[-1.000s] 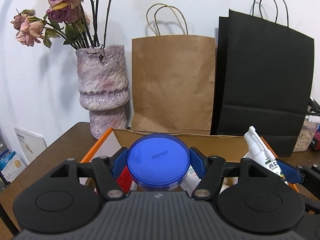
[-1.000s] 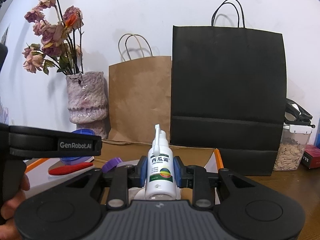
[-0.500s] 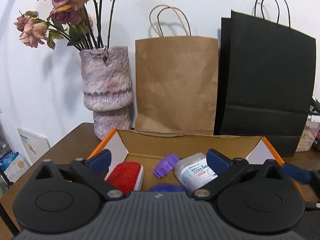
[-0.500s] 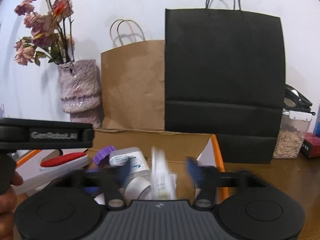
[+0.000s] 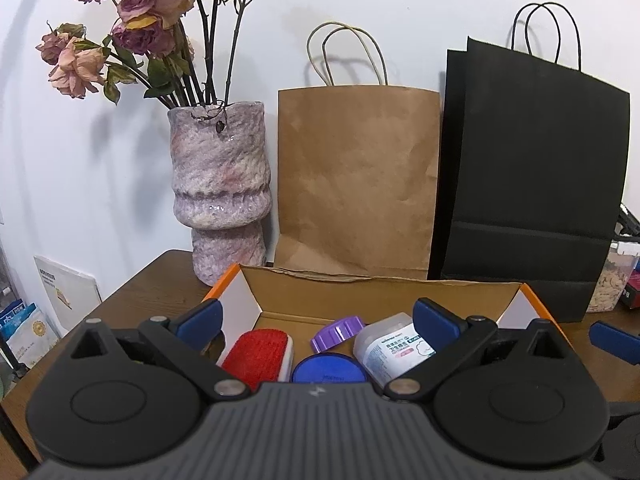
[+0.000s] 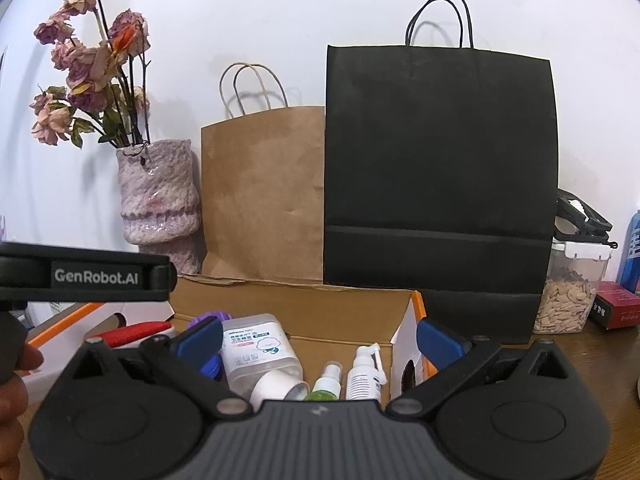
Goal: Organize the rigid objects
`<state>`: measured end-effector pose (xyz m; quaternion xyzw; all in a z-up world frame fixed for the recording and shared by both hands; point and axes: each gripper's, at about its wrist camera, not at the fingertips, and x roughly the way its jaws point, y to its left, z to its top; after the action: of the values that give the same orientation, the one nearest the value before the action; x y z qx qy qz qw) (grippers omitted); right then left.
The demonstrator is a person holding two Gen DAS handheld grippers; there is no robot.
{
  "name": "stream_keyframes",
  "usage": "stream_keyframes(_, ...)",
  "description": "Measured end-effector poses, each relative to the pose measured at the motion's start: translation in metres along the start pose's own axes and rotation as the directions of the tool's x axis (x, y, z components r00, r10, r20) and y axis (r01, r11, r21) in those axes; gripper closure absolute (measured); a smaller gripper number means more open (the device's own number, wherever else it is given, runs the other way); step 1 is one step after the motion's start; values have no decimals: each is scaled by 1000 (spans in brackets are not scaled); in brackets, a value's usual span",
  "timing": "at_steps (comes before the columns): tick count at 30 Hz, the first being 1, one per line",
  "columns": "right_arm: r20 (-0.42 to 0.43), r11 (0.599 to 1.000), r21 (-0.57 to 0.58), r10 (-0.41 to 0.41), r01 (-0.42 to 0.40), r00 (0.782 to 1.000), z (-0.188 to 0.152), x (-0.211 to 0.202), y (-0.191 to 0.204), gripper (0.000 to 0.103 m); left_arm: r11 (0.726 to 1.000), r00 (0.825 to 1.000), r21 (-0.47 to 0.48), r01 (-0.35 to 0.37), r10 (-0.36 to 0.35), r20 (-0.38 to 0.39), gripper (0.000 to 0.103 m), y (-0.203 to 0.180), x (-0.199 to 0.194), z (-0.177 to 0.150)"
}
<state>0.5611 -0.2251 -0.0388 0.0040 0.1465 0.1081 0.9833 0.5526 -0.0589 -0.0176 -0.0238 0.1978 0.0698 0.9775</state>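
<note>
An open cardboard box [image 5: 372, 294] with orange edges sits on the wooden table. In it lie a blue round lid [image 5: 330, 368], a red brush [image 5: 258, 354], a purple cap [image 5: 338, 330] and a clear labelled container [image 5: 394, 348]. My left gripper [image 5: 318, 324] is open and empty above the box. In the right wrist view the box [image 6: 304, 304] also holds a white spray bottle [image 6: 364, 374], a small green bottle [image 6: 328, 382] and the clear container [image 6: 256, 350]. My right gripper [image 6: 320, 340] is open and empty over them.
A mottled pink vase [image 5: 220, 196] with dried roses stands at the back left. A brown paper bag [image 5: 356, 184] and a black paper bag [image 5: 528, 184] lean on the wall behind the box. A jar of seeds [image 6: 568, 292] and a red box [image 6: 618, 310] sit at the right.
My left gripper opened and dropped the blue lid into the box. My right gripper opened and let the white spray bottle fall into the box. Both have pulled back slightly.
</note>
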Motion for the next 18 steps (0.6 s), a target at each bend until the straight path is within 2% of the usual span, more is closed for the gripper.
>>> stream_keyframes(9,8,1000,-16,-11,11,1000,1,-23,1,0,1000,999,10,28,-28,41,0,6,-27,1)
stream_keyframes(18,25,1000,-15,-11,11,1000,-1,-67,2,0,998,997,21,51,-52,51,0,20,-66,-8)
